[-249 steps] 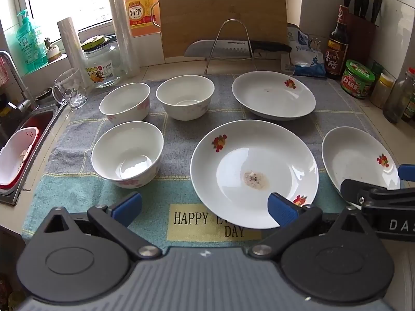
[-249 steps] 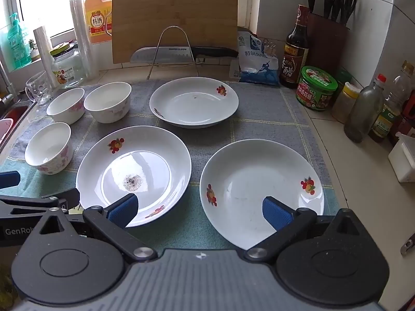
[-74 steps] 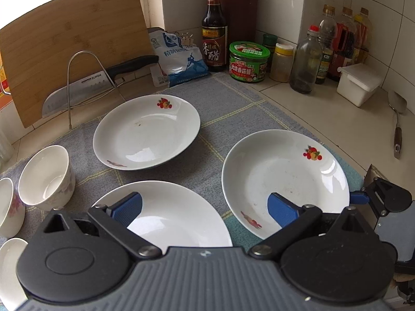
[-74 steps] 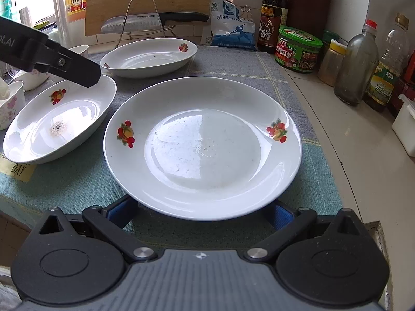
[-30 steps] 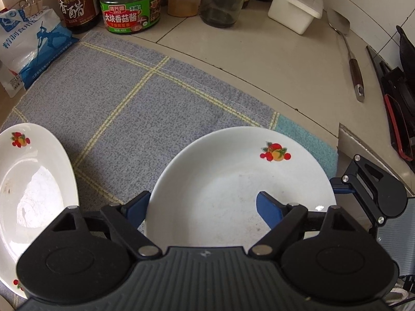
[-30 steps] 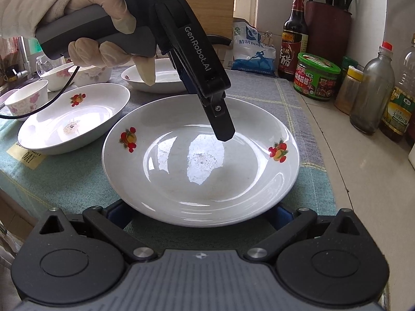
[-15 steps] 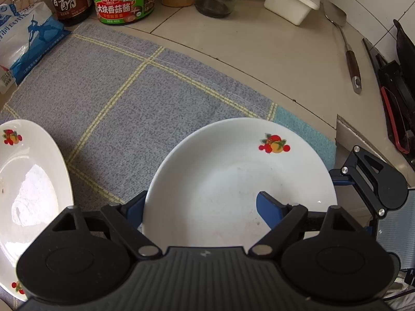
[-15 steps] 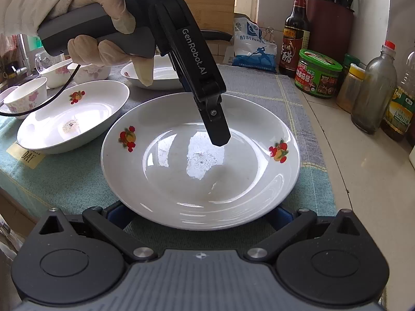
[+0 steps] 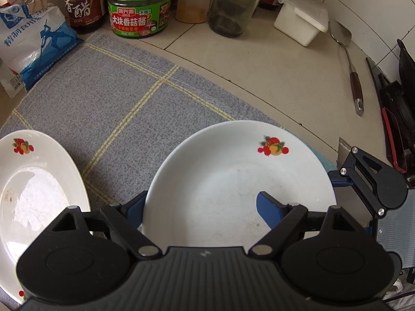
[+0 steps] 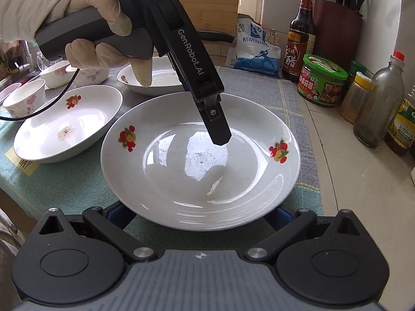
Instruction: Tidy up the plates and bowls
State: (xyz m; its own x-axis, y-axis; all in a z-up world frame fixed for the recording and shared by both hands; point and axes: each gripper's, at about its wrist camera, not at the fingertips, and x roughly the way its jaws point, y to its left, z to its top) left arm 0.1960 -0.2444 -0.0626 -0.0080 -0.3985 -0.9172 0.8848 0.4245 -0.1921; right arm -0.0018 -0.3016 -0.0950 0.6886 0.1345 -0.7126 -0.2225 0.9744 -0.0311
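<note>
Two grippers at one white plate on the grey cloth

From the left: a second plate (image 10: pixel 67 127) lies just beside the near plate (image 10: pixel 199 160); the gloved left hand (image 10: pixel 103 33) holds the left gripper (image 9: pixel 199 207) with its jaws spread astride that plate's rim, one finger (image 10: pixel 215 127) over the bowl of it; the right gripper (image 10: pixel 199 215) sits at the near edge, tips hidden beneath, so its grip cannot be told.

The near plate (image 10: pixel 199 176) is glossy white glazed ware that mirrors the window light. It sits on a woven grey cloth (image 9: pixel 109 98), coarse and matt. The bench (image 9: pixel 272 70) is smooth pale tile with a dull sheen. The spatula (image 9: pixel 347 59) has a metal blade and a wooden handle.
</note>
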